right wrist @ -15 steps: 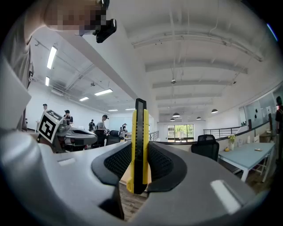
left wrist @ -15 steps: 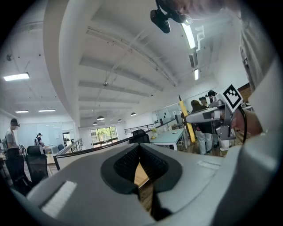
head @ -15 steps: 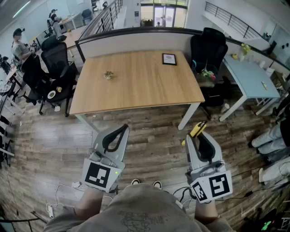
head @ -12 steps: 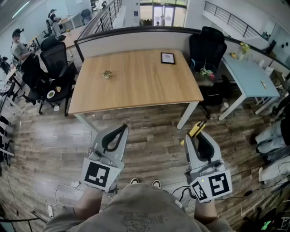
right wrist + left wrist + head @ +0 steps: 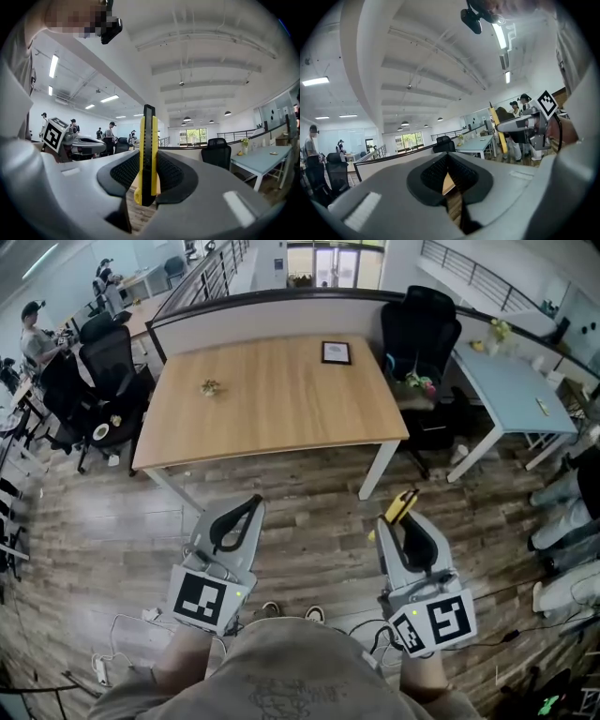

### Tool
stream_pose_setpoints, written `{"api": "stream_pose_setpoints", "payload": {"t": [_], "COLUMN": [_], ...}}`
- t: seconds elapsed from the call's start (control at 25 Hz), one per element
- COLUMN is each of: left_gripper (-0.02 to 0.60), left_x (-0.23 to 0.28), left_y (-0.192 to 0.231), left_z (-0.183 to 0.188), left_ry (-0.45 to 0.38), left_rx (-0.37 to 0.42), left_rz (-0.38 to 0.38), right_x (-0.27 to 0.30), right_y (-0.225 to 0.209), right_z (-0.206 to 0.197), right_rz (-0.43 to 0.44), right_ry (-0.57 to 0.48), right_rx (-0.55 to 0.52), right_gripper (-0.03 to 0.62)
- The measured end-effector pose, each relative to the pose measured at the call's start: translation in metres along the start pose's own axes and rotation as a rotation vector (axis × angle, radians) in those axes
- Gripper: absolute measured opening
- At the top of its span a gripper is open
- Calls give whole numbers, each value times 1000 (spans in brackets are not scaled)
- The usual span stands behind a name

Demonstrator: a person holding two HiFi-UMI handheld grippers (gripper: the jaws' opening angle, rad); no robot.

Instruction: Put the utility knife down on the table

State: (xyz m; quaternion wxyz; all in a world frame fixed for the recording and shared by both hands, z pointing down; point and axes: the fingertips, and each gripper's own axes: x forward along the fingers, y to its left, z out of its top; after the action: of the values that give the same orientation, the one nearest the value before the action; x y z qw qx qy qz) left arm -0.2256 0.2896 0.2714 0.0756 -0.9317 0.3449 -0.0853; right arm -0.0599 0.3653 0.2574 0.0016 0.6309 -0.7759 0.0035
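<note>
**Head view:** The wooden worktop [image 5: 272, 399] stands ahead, well apart from both claws, which hang over the plank floor [image 5: 309, 512]. The right claw [image 5: 401, 526] carries the utility knife [image 5: 405, 505], whose yellow body sticks out forward past the tips. The left claw [image 5: 246, 514] has its tips together.

**Left gripper view:** The left claw [image 5: 449, 171] is closed. Its 2 jaws meet, leaving only a thin slit, and nothing sits between them.

**Right gripper view:** The right claw [image 5: 147, 180] is clamped on the utility knife [image 5: 147, 145]. The knife stands upright on edge with its flat sides against the 2 jaws. They grip its lower part, and most of its length rises above them. No blade shows, so I cannot tell whether it is extended.

The knife looks light and stiff. Its plastic shell is probably smooth enough to pivot or slip, since it is held near 1 end. The flat sides are the sensible place to hold it. It should rest on the worktop before the jaws let go.
</note>
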Motion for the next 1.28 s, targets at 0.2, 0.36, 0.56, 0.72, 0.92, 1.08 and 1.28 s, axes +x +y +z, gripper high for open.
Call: {"api": "stream_pose_setpoints", "payload": {"t": [0.2,0.36,0.56,0.72,0.92,1.08,1.28], "left_gripper": [-2,-2,-2,-2,-2,-2,-2], "left_x": [6,11,22,37,66,98,147], "left_y": [-24,-33,-33,-28,-12,9,45], "left_z": [-2,1,2,-2,-6,-11,-14], "left_ry": [5,10,4,7,12,16,22], "left_rx": [0,6,23,24,15,0,-10], "left_rz": [-6,-7,-8,-16,-25,-38,-61], "right_x": [-18,-27,-25,-10,19,53,111], "right_y": [-16,-27,-40,-48,-63,-82,-103], "right_z": [-10,-15,-19,-23,-28,-32,-31], "right_rz": [-12,-16,-28,-25,-23,-32,-37], "right_ry": [8,14,14,20,37,58,84], "right_rx": [9,21,27,27,31,30,31], "right_gripper": [121,121,121,121,121,121,121]}}
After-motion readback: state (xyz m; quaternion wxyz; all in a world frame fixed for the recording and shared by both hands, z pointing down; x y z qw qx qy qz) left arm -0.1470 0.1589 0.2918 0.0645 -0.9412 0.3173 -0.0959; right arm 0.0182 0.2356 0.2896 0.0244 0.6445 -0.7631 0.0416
